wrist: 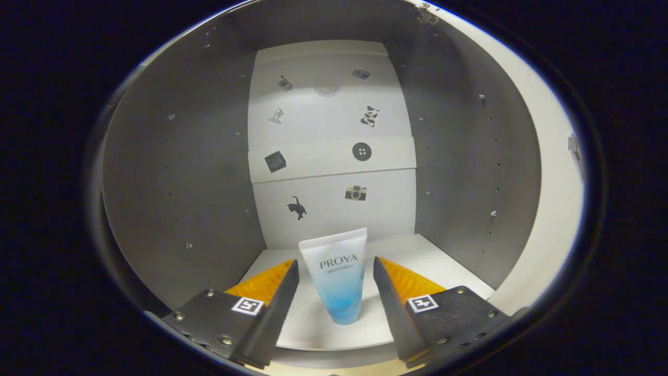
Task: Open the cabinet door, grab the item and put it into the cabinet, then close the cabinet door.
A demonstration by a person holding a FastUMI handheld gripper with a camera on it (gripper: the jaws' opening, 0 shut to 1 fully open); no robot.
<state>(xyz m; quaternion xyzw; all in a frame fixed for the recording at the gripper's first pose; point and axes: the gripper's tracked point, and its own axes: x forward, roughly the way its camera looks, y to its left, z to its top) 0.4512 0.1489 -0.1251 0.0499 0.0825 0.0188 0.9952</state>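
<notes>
1. Fingers of the gripper (336, 271) stood spread apart, with a gap on each side of the tube (337, 277), touching nothing.
2. That tube, white fading to blue, stood cap-down on the cabinet (177, 172) floor between them; its cap was hard to make out.
3. Behind it, small stickers (361, 151) dotted the white back panel; grey side walls showed rows of peg holes.
</notes>
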